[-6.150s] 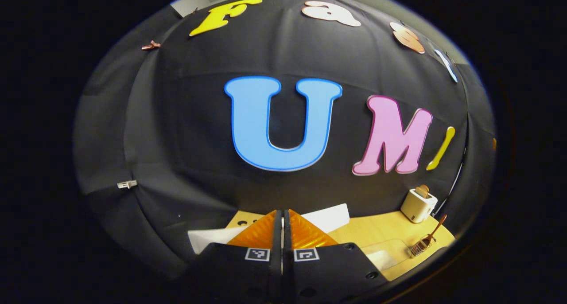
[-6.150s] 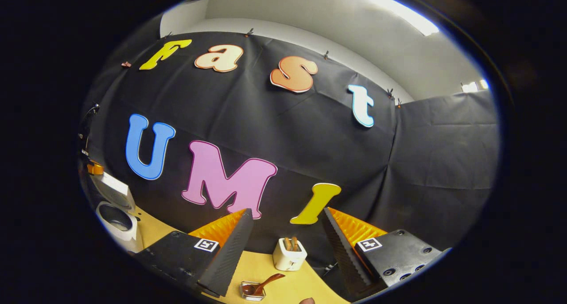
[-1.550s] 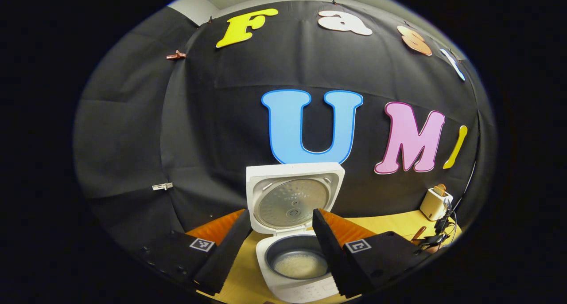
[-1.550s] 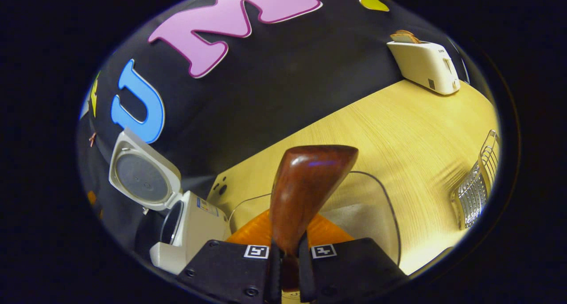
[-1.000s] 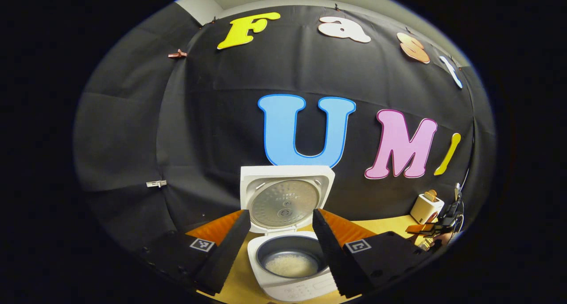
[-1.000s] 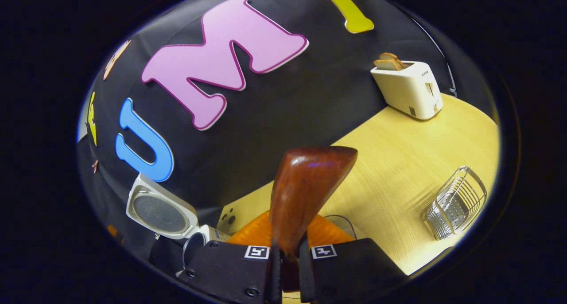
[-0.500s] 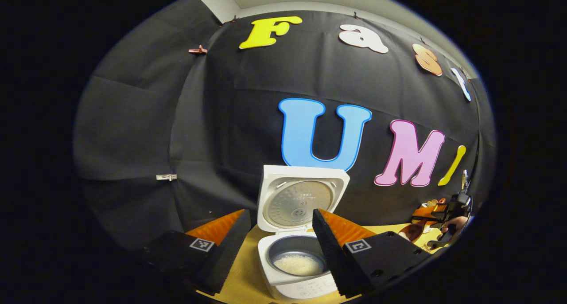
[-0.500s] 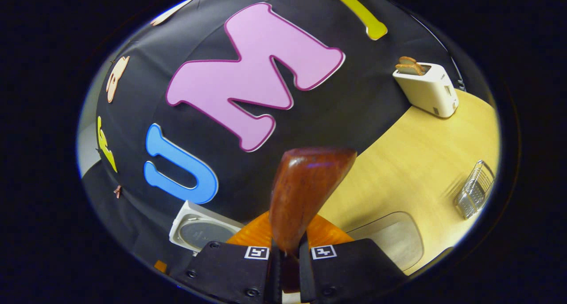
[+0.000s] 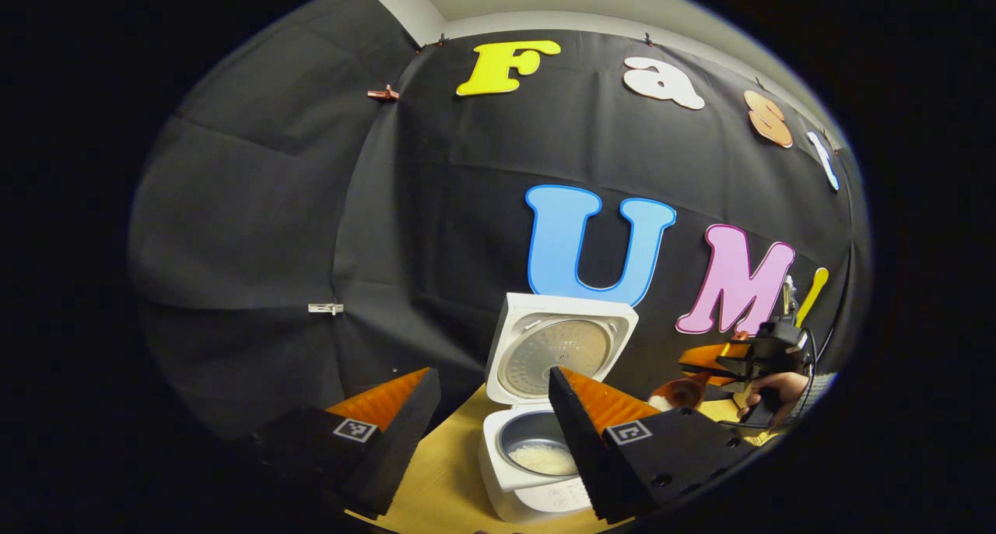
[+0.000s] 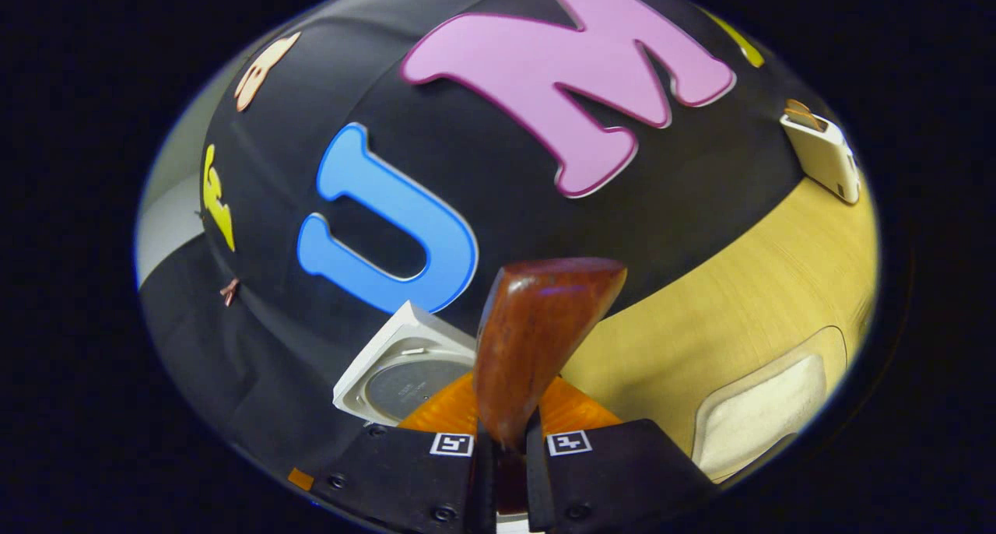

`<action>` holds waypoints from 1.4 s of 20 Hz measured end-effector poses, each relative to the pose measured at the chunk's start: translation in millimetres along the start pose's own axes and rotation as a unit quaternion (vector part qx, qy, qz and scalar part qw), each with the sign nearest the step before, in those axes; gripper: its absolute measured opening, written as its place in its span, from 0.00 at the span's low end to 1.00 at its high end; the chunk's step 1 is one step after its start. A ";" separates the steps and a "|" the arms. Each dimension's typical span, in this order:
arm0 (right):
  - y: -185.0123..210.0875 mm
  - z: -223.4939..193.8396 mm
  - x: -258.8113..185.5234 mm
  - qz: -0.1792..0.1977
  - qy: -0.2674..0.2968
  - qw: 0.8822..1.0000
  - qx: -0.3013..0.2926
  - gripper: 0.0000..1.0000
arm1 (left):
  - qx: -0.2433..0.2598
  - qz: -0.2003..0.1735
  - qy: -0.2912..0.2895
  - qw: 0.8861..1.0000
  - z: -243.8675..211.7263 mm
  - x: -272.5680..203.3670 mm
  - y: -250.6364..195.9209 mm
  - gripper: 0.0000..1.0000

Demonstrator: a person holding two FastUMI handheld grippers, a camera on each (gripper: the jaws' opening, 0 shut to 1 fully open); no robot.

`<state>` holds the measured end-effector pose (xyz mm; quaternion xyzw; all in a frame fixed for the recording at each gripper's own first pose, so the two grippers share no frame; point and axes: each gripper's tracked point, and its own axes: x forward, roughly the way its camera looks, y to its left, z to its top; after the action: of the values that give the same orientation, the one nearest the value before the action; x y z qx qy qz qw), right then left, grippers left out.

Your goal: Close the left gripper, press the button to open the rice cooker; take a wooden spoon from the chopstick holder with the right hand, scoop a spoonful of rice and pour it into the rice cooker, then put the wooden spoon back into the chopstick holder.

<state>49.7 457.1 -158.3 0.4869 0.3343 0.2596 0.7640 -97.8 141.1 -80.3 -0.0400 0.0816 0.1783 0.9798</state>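
The white rice cooker (image 9: 537, 472) stands open, its lid (image 9: 562, 353) upright and rice lying in the pot. My left gripper (image 9: 492, 378) is open in front of the cooker, holding nothing. Further right, a hand holds my right gripper (image 9: 692, 360) above the table, to the right of the cooker. It is shut on the handle of the wooden spoon (image 9: 675, 394), whose bowl carries white rice. In the right gripper view, the right gripper (image 10: 504, 437) grips the spoon (image 10: 537, 331), and the cooker's lid (image 10: 397, 378) sits just left of the spoon's bowl.
On the wooden table (image 10: 724, 300), a clear container of rice (image 10: 762, 413) lies at the right edge. A white toaster (image 10: 825, 152) with bread stands far right against the cloth wall.
My right gripper has swung left with the spoon and now hangs close to the cooker. The chopstick holder has slid out of its view. The left gripper stays open and has turned slightly left.
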 end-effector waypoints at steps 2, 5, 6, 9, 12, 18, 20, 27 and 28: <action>11.5 -8.9 16.0 0.003 0.002 1.000 -0.027 0.19 | -0.006 0.006 -0.004 1.000 0.9 -5.7 3.7 0.91; 16.3 -22.7 35.1 -0.005 0.013 0.997 -0.077 0.19 | -0.015 0.015 -0.004 1.000 -2.5 -14.8 10.1 0.91; 18.0 -27.3 38.8 -0.005 0.016 0.996 -0.092 0.19 | -0.018 0.018 -0.002 1.000 -5.5 -17.1 12.2 0.91; 23.6 -37.4 47.1 -0.002 0.021 0.990 -0.138 0.19 | -0.021 0.025 0.006 0.999 -12.3 -20.5 16.9 0.91; 33.5 -47.3 50.9 0.011 0.026 0.982 -0.188 0.19 | -0.027 0.024 0.010 0.999 -17.0 -20.3 17.1 0.91; 54.0 -67.8 57.4 0.044 0.037 0.956 -0.288 0.19 | -0.029 0.025 0.015 0.999 -23.2 -21.6 17.3 0.92; 61.6 -71.4 56.0 0.056 0.036 0.944 -0.322 0.20 | -0.030 0.027 0.017 0.999 -24.9 -22.2 21.5 0.91; 94.1 -94.6 48.0 0.109 0.029 0.883 -0.455 0.19 | -0.033 0.033 0.019 0.999 -26.8 -25.1 24.3 0.92; 98.4 -98.6 46.3 0.118 0.028 0.870 -0.479 0.19 | -0.034 0.033 0.020 0.999 -26.3 -24.8 24.9 0.92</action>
<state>-2.9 585.2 -109.7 0.0899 0.1307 0.4898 0.8573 -133.5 153.0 -103.1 -0.0742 0.0961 0.2129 0.9695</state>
